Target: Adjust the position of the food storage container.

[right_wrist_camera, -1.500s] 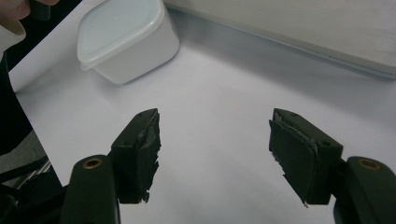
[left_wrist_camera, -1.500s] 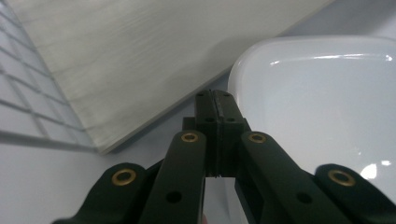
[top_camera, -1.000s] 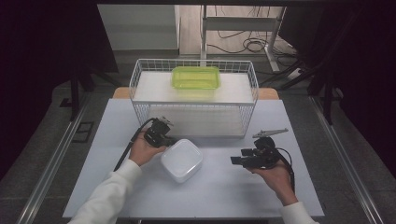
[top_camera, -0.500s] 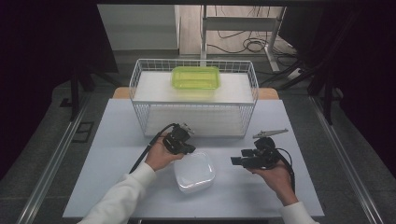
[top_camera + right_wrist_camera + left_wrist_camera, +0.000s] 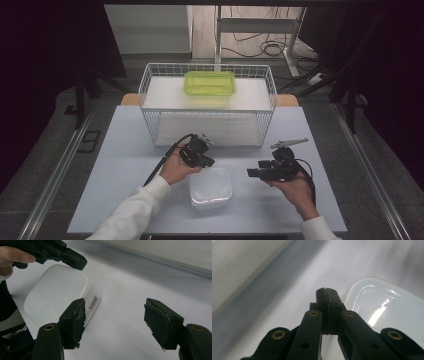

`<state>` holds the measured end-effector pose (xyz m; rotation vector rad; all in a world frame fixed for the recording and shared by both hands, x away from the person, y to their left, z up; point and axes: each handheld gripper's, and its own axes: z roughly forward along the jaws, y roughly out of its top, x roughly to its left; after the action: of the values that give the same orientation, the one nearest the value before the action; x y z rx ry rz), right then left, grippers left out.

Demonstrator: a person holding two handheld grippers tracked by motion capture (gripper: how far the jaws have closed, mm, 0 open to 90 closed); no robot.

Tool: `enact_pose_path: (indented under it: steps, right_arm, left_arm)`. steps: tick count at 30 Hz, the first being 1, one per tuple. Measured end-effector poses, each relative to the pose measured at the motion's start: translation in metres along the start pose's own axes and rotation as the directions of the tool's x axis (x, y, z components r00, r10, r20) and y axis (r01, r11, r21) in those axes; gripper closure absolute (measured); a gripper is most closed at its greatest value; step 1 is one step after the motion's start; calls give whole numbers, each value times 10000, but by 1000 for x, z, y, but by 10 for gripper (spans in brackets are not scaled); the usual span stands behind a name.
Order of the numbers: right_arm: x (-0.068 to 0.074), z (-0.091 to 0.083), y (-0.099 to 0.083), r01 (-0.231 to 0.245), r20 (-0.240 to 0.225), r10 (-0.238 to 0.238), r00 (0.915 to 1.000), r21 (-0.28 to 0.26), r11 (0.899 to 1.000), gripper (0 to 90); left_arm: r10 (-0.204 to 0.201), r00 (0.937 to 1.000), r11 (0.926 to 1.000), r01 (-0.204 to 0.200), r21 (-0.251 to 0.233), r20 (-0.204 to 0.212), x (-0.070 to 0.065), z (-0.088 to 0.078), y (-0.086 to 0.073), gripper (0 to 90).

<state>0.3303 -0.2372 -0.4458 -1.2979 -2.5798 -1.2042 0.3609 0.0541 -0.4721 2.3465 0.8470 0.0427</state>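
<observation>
Dark room, grey floor [image 5: 60, 165], cables [image 5: 260, 47] behind.

A green tub [image 5: 210, 83] sits atop the wire basket [image 5: 150, 115]

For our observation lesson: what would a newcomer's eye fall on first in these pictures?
Probably the bright green tub on top of the white wire basket at the far side of the table. Next, the clear plastic box lying upside down near the front, with the shut left gripper at its far edge and the open right gripper beside it.
</observation>
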Motion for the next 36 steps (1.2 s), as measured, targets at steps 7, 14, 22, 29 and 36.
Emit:
enact_pose_path:
  steps: [7,14,22,29,36]
  right_arm:
    - [0,-2,0,-73,-20,73,10000,-120,9999,326]
    - [0,-3,-1,-104,-74,102,9999,-193,9998,326]
    - [2,0,0,-82,-126,81,9999,-73,9999,326]
    - [2,-2,-1,-113,-113,112,9999,-96,9999,326]
    - [1,-1,-2,-154,-121,153,9998,-64,9999,326]
  left_arm:
    - [-547,9985,9952,538,-815,-84,9,-36,-8,900]
    - [-776,9950,9847,864,-1512,631,-13,-79,-45,900]
    - [-22,9867,9970,147,-758,1625,-60,-78,-76,900]
    - [648,9823,9971,-706,270,1759,-85,-53,-90,900]
    - [625,9864,9959,-716,554,1517,-84,-39,-93,900]
